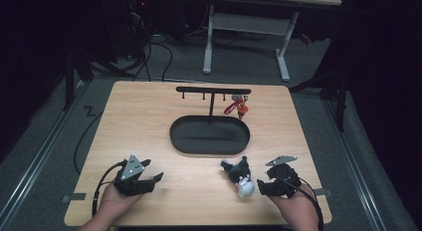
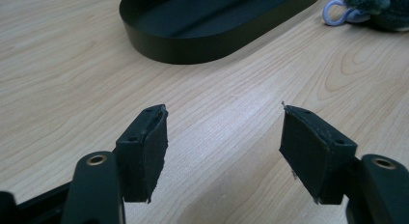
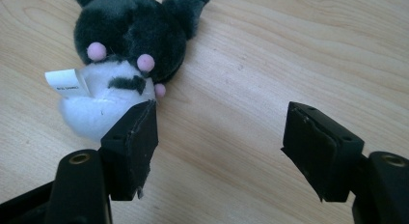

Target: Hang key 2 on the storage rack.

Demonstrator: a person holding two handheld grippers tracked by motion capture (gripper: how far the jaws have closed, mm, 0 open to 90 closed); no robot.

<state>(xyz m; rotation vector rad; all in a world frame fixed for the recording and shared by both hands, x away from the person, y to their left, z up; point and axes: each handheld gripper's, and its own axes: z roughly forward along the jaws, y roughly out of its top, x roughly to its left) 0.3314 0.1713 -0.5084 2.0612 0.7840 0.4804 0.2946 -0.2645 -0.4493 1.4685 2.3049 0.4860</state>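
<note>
One black-and-white plush keychain (image 1: 242,177) lying on the worktop (image 1: 149,131) just beside the right hand-held gripper (image 1: 266,186), jaws spread and empty; left hand-held gripper (image 1: 149,181) likewise spread, well apart from it.

Plush toy (image 1: 241,176) on table (image 1: 149,121), before tray (image 1: 209,136)

Left gripper (image 1: 149,180): black body, grey three-cornered plate with small dark dots on top, black cable looping off behind.
Right gripper (image 1: 261,185): black, round-bodied, grey plate on top, black cable trailing along the wrist.
Pads (image 2: 147,151): flat black rubber blocks, edges frayed, two small screw holes in each top face.
Jaw arms: glossy black, a brass-ringed hole near each end.
Hands (image 1: 115,203): bare, no sleeves in frame.
</note>
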